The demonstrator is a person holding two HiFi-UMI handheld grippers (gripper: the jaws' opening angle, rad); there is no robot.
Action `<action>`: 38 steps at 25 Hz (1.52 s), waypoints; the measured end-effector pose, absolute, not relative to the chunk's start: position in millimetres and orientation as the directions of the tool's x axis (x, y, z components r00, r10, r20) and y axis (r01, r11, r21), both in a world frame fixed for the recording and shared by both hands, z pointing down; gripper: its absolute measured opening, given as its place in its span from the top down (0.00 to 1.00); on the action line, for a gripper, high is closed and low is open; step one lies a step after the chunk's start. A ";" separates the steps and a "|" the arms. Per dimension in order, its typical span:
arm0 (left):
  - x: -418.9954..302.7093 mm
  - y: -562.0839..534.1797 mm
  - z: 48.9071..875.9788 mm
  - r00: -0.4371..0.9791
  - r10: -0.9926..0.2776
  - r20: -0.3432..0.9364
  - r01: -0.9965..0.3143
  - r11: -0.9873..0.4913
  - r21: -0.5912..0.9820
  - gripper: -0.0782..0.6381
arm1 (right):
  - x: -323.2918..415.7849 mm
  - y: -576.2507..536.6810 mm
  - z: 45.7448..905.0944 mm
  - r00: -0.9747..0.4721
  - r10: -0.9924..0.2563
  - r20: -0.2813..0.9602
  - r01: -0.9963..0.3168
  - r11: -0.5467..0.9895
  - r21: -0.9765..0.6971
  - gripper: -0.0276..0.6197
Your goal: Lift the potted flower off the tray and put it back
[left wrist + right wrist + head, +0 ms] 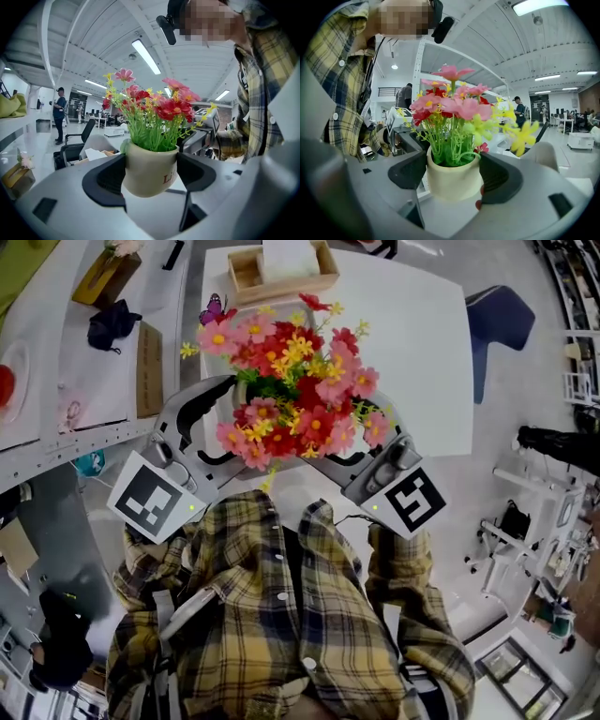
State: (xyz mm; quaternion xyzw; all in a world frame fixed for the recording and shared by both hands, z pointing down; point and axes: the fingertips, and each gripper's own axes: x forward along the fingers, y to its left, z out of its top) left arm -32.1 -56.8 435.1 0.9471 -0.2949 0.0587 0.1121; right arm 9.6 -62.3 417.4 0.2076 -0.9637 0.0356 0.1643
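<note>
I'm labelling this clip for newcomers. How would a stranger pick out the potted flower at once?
Find the white table, then the person's plaid shirt at its near edge. Just before it, the left hand-held gripper and right hand-held gripper clamp the potted flower: a cream pot of red, pink and yellow blooms, the only thing gripped.

Light src: ceiling strip lamps (146,56) shining from overhead, washing all 3 views bright & even.
Glare: white table (412,352) blowing out to nr pure white in head view.
Shadows: falling soft & weak.
Focus: potted flower (150,168) showing sharp in left gripper view; yellow bloom (524,137) blurring close to lens in rt gripper view.
Distortion: fisheye bending ceiling lines; black vignette ringing corners of both gripper views.
</note>
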 end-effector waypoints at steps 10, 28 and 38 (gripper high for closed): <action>-35.8 -49.3 431.6 0.819 -0.532 0.216 -0.571 -0.792 0.216 0.43 | 7.8 -56.1 414.7 -0.863 -0.380 0.333 -0.427 0.901 -0.080 0.42; -39.5 -44.0 419.7 0.791 -0.526 0.314 -0.603 -0.757 0.251 0.43 | 3.7 -53.2 406.1 -0.874 -0.345 0.343 -0.418 0.893 -0.165 0.42; -40.6 -43.5 421.4 0.790 -0.526 0.316 -0.602 -0.763 0.235 0.43 | 1.8 -52.7 408.4 -0.866 -0.358 0.349 -0.431 0.888 -0.161 0.42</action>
